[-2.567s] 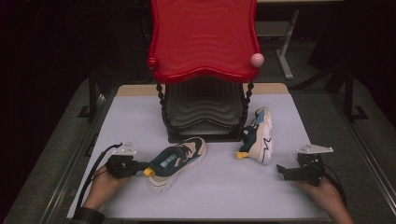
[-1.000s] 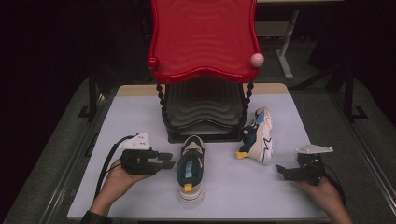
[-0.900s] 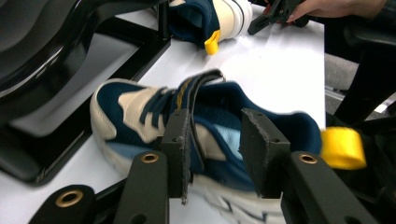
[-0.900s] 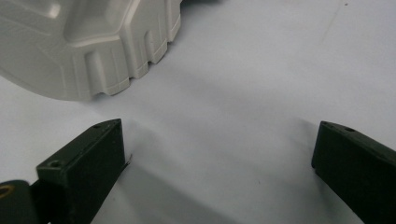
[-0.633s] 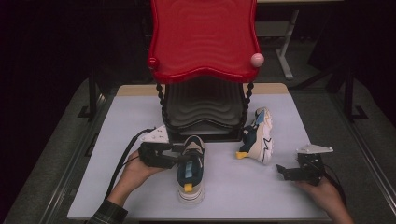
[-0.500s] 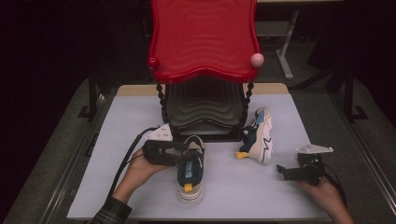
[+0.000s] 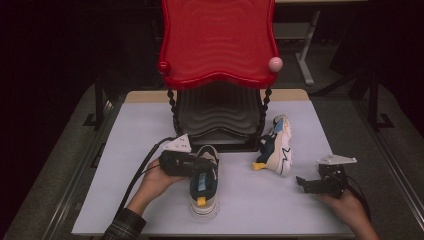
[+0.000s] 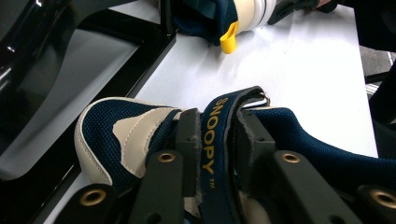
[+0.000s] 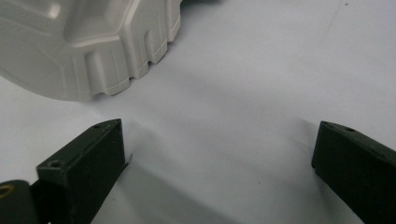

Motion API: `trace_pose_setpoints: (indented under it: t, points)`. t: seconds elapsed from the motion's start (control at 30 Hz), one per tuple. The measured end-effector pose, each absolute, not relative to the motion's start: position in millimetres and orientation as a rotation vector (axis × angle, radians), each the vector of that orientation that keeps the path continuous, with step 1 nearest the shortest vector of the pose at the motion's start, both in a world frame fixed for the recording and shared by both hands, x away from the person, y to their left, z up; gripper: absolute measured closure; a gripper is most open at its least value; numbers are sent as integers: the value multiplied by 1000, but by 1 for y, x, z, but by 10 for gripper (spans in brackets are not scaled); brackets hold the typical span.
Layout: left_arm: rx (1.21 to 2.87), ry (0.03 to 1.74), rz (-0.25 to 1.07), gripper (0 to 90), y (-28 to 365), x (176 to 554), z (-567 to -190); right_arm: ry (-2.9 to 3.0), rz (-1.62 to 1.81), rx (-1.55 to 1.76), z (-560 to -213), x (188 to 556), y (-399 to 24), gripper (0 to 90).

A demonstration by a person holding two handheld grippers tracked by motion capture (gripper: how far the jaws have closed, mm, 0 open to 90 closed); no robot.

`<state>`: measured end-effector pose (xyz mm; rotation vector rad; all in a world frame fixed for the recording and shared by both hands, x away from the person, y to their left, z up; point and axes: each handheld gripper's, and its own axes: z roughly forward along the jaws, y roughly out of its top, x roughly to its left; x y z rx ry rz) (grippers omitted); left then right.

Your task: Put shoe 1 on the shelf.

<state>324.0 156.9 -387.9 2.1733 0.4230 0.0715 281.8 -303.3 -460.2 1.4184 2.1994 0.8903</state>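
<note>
1. Two shoes lie on the white table [image 7: 125,165]: the near shoe [image 7: 204,186] sits at lower centre of the high view, toe toward the bottom edge, and the second shoe [image 7: 276,146] lies on its side right of centre, beside the black base of the red rack [image 7: 218,42].
2. Compared with the frame one second ago, the left gripper [image 7: 196,165] has moved from the left of the near shoe in to its heel end, close in front of the rack's base; the shoe itself has kept its place and heading since then.
3. Compared with the oldest frame, the near shoe has turned: it lay slanted toward the upper right, and now it points straight down the picture.
4. Left claw: its jaws have just been closing, and in the left gripper view [image 8: 217,140] the two pads pinch the navy strap [image 8: 215,126] lettered SNOOPY at the shoe's top.
5. Right claw: the right gripper [image 7: 305,184] rests at lower right of the high view, in the same place as in every earlier frame.
6. Its jaws stand spread wide [image 9: 219,163], with bare table between them, touching nothing; the pale sole of the second shoe [image 9: 88,44] fills the upper left of the right gripper view.
</note>
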Motion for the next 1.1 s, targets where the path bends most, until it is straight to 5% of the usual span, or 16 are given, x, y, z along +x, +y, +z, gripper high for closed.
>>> trace_pose_setpoints:
  t: [0.5, 1.1]
  points:
    - [2114, 370, 16, 748, 154, 313, -370, 2199, 891, 1417, -460, 282, -303, 20]
    - [2034, 270, 45, 752, 143, 310, -305, 2198, 892, 1417, -460, 282, -303, 19]
